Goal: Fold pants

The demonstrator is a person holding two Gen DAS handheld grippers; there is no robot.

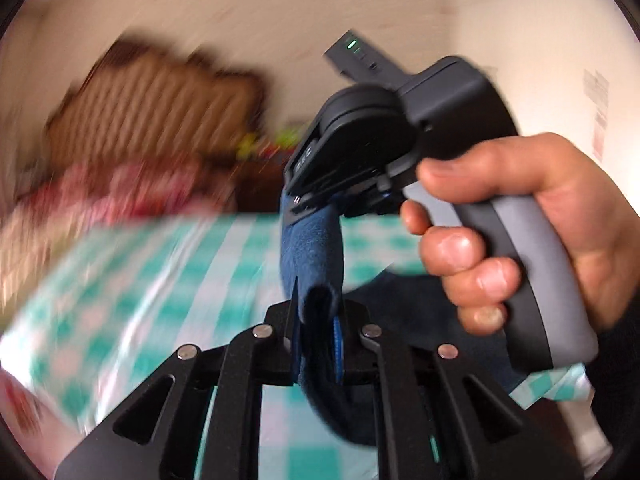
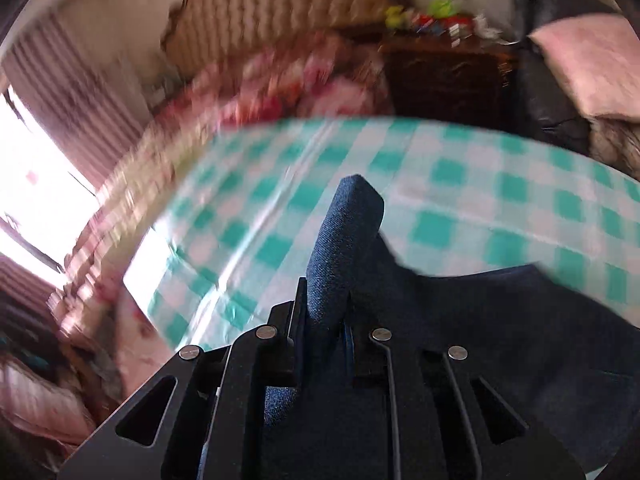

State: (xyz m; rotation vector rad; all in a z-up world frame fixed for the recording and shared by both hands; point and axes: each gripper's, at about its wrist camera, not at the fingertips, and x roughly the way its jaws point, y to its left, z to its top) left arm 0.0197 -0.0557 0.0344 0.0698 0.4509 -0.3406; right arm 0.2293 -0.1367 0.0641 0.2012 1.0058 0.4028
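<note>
Presently, one pair of dark blue denim pants (image 2: pixel 344 248) is held up above the bed with the green-and-white checked cotton sheet (image 2: pixel 460 184), gripped at two points. The black two-finger left gripper (image 1: pixel 320 320) is clenched on a folded edge of the pants, which stands up between its pads. The black two-finger right gripper (image 2: pixel 324 316) is likewise clamped on a fold of the same fabric; the rest of the garment trails away to the right of it, over the sheet. One hand (image 1: pixel 516 232) is visible in the left wrist view, wrapped around the grey handle of the right gripper. Beyond the sheet lie one tan ribbed headboard (image 2: pixel 280 12), a pink floral blanket (image 2: pixel 288 80) and one dark wooden nightstand (image 2: pixel 444 76). Background detail is blurred.
</note>
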